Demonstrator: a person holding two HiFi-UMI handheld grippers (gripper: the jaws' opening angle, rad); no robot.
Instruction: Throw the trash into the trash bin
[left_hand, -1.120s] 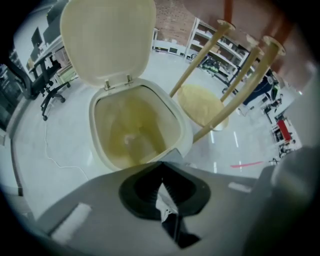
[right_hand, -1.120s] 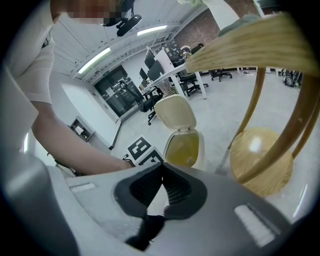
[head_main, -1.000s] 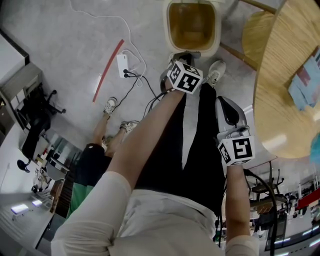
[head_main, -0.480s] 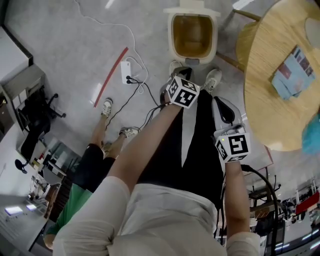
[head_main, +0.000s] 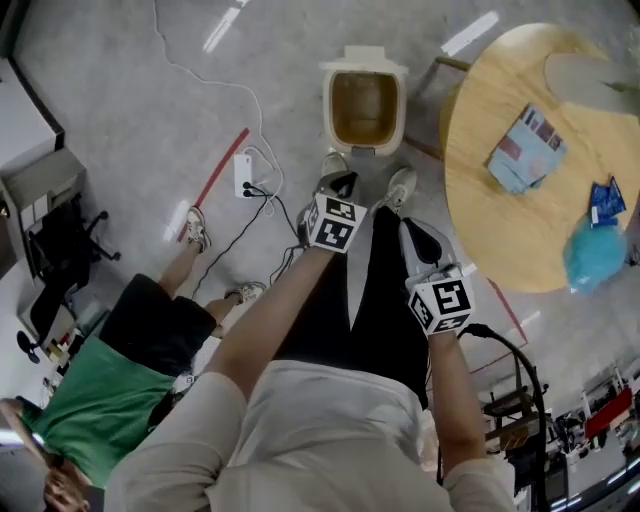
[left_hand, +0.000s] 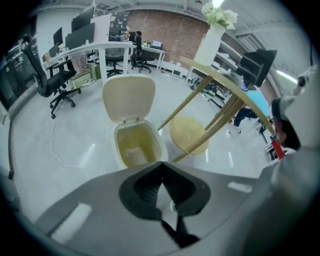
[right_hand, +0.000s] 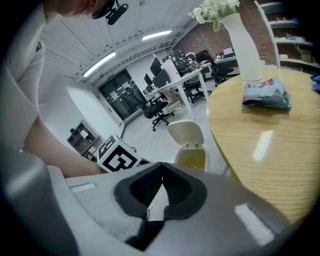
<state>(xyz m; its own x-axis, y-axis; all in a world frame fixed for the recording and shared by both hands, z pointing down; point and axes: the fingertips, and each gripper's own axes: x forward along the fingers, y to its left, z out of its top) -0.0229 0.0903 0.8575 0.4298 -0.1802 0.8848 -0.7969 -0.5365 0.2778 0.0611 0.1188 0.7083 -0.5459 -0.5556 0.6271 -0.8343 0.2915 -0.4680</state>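
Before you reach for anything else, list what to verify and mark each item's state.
1. Trash bin lid up: ok.
2. Left hand-held gripper empty: ok, jaws together on nothing.
3. Right hand-held gripper empty: ok, jaws together on nothing.
4. Jaws open for a grasp: not ok, both shut.
5. Likely trash in sight: ok, a printed packet and a blue bag lie on the round table.
6. What the bin holds: cannot tell.
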